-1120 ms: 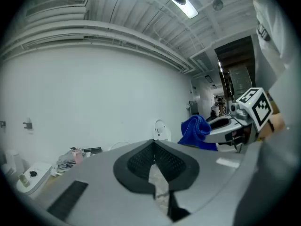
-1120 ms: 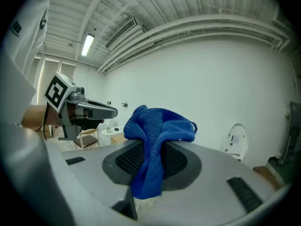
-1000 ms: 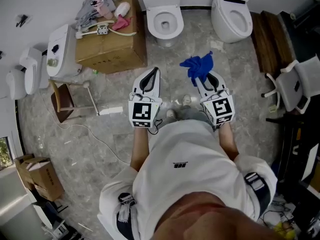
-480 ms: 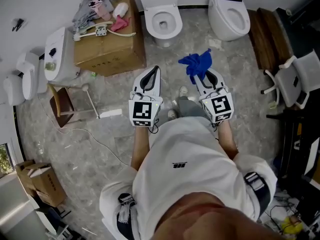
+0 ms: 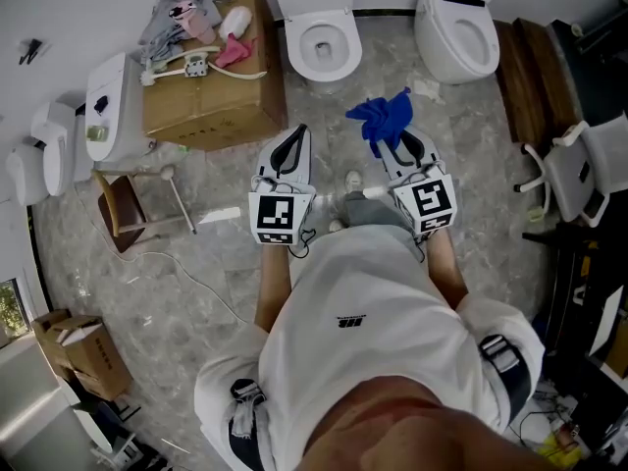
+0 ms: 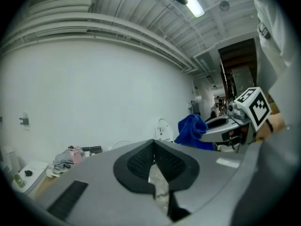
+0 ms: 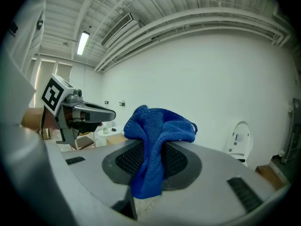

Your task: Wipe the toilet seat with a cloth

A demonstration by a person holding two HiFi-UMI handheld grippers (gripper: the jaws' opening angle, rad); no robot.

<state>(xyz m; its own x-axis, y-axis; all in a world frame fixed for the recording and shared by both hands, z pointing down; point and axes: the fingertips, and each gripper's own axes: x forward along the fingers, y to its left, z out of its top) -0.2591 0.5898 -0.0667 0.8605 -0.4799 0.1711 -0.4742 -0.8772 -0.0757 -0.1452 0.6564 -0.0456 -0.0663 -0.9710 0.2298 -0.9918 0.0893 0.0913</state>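
Note:
Two white toilets stand by the far wall: one with its seat (image 5: 326,40) showing straight ahead, another (image 5: 461,29) to the right. My right gripper (image 5: 397,137) is shut on a blue cloth (image 5: 383,118), which bunches above the jaws and hangs down between them (image 7: 153,147). My left gripper (image 5: 298,133) is shut with nothing in it; its pads (image 6: 141,161) meet at the tip. Both grippers are held level over the floor, well short of the toilets. In the left gripper view the cloth (image 6: 193,128) appears to the right, and a toilet (image 6: 162,129) stands far off.
A cardboard box (image 5: 211,86) with clothes and bottles on top stands left of the middle toilet. A white appliance (image 5: 108,101) and a wooden stool (image 5: 123,204) are farther left. A wooden bench (image 5: 520,62) and a white chair (image 5: 579,165) are at the right. The floor is grey stone.
Both grippers have moved slightly forward toward the toilets. The blue cloth stays held in the right gripper, and the left gripper stays shut.

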